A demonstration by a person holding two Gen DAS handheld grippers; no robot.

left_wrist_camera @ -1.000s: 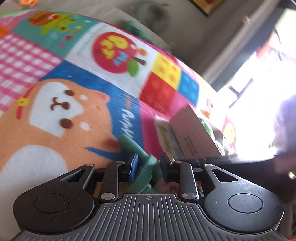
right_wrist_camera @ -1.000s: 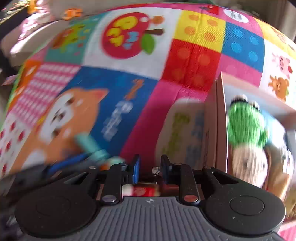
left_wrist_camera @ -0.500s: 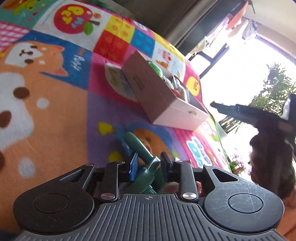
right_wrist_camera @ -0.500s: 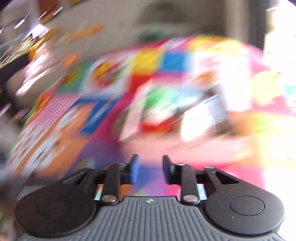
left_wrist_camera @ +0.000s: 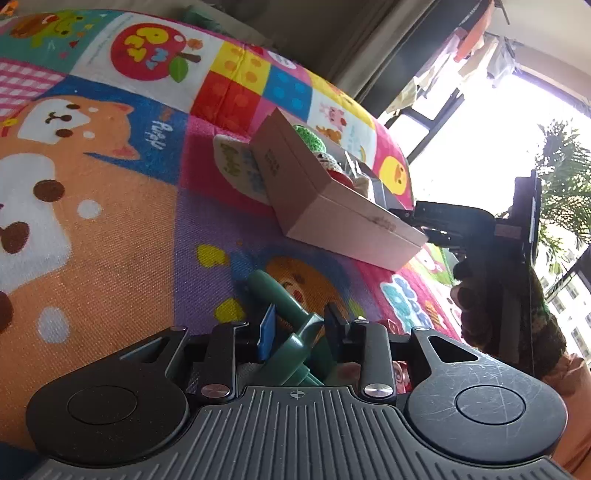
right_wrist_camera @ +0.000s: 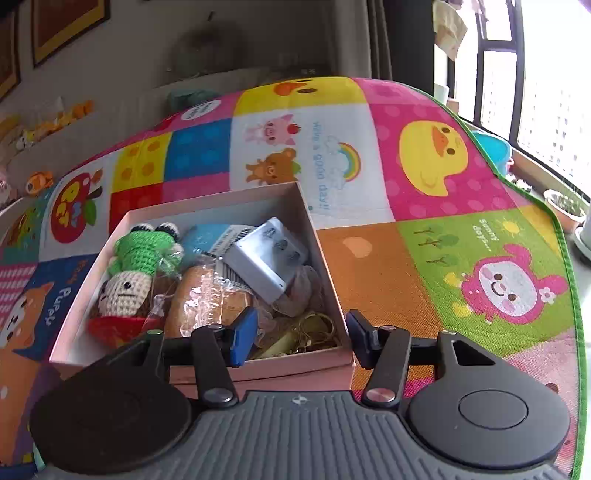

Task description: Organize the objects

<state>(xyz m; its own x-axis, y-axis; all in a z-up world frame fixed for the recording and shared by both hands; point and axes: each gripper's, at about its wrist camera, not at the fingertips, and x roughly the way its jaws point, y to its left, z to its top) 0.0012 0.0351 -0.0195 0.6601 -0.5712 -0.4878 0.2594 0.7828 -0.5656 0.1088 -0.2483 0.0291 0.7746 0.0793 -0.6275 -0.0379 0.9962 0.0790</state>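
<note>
**Green toy in your left jaws, right jaws spreading over the box**

Green plastic fills your left gripper (left_wrist_camera: 300,326): the long green plastic toy (left_wrist_camera: 286,314) sits between the blue pads, which are easing apart but appear to touch it yet, its rounded tip over the mat. Your left gripper tilts down, short of the box.

Your right gripper (right_wrist_camera: 299,334) angles down over the near rim of the pale pink cardboard box (right_wrist_camera: 207,363), jaws opening with nothing between them.

One box; inside it, one green-and-cream crocheted doll (right_wrist_camera: 131,275), one white plug adapter (right_wrist_camera: 266,258), one wrapped bread bun (right_wrist_camera: 207,301) and a gold keyring (right_wrist_camera: 314,328). Other items there are unclear.

Everything rests on a colourful cartoon-print play mat (right_wrist_camera: 406,266). Bright windows (right_wrist_camera: 546,92) stand to the right, and a framed picture (right_wrist_camera: 62,26) hangs on the wall.
</note>
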